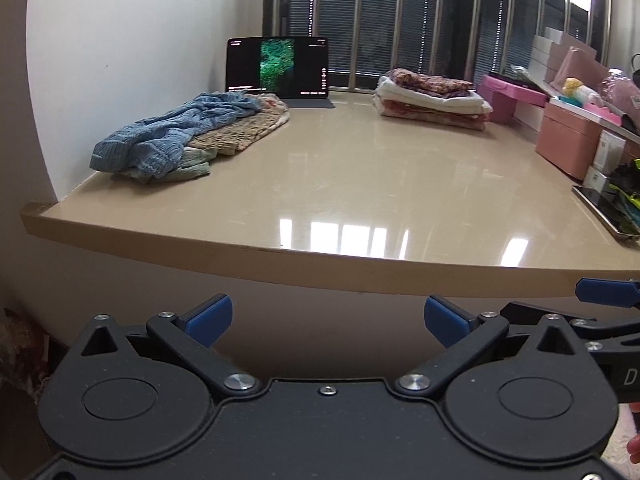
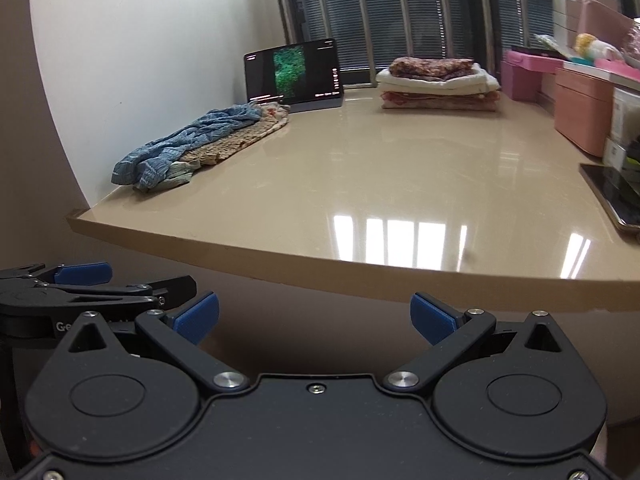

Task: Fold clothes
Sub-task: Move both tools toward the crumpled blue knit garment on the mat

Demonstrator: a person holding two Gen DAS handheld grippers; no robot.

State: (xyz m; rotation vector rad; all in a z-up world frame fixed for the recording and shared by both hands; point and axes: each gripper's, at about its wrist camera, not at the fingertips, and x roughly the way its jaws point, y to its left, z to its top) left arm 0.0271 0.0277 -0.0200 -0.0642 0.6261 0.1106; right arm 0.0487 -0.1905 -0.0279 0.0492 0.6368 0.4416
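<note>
Both grippers were held below and in front of the near edge of the beige counter (image 1: 360, 184), side by side. The left gripper (image 1: 328, 320) had its blue-padded fingers (image 1: 212, 318) spread wide apart, with nothing between them. The right gripper (image 2: 314, 318) was in the same condition: fingers (image 2: 198, 316) wide apart and empty. In the left wrist view, part of the right gripper appeared at the right edge; in the right wrist view, part of the left gripper appeared at the left edge.

The unfolded clothes lay in a heap at the far left of the counter, against the white wall (image 1: 140, 40). A crumpled blue knitted garment (image 1: 168, 136) lay on top, over a beige checked garment (image 1: 236, 130) and a pale green piece (image 1: 192, 168) at the near end of the heap. Neither gripper touched the heap; both were well apart from it.

A stack of folded clothes (image 1: 432, 100) sat at the far right of the counter, near the barred window (image 1: 400, 20). A tablet (image 1: 277, 67) stood upright at the far edge, between the heap and the stack, with its screen lit. Pink boxes (image 1: 568, 144) lined the right side of the counter. A phone (image 1: 604, 210) lay flat near the right edge, screen up.
</note>
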